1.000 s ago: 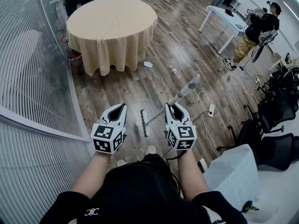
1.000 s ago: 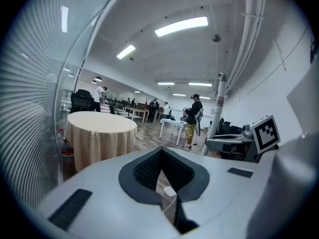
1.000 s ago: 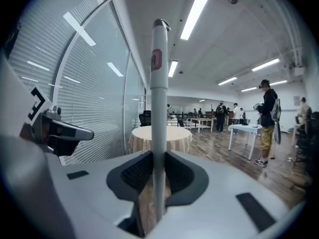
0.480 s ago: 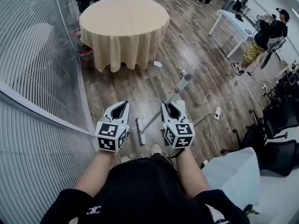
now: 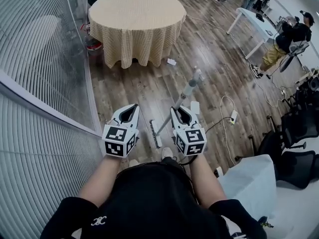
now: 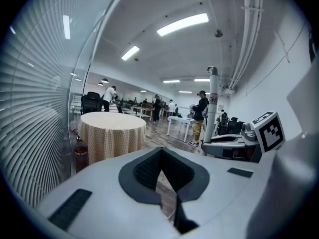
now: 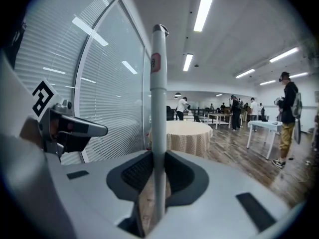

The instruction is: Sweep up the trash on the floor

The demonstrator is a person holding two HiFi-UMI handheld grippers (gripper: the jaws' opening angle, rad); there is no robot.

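Observation:
My right gripper (image 5: 180,114) is shut on the grey broom handle (image 5: 185,93), which slants up and to the right from a brush head (image 5: 155,133) resting on the wood floor between the two grippers. The right gripper view shows the handle (image 7: 158,83) standing upright between the pads (image 7: 134,171). The left gripper (image 5: 127,112) hangs beside it, shut and holding nothing; its own view shows the jaws (image 6: 160,153) meeting, with the right gripper (image 6: 234,146) off to its side. A white paper scrap (image 5: 172,61) lies near the round table. Another white scrap (image 5: 195,107) lies just right of the handle.
A round table with a checked cloth (image 5: 137,19) stands ahead. A curved glass wall with blinds (image 5: 45,68) runs along the left. A power strip and cable (image 5: 231,116) lie at the right, with office chairs (image 5: 294,128), a white table (image 5: 251,24) and a person (image 5: 289,36) beyond.
The round table and the paper scrap have shifted right and nearer in view. Both grippers stay side by side, and the broom has moved along with the right one.

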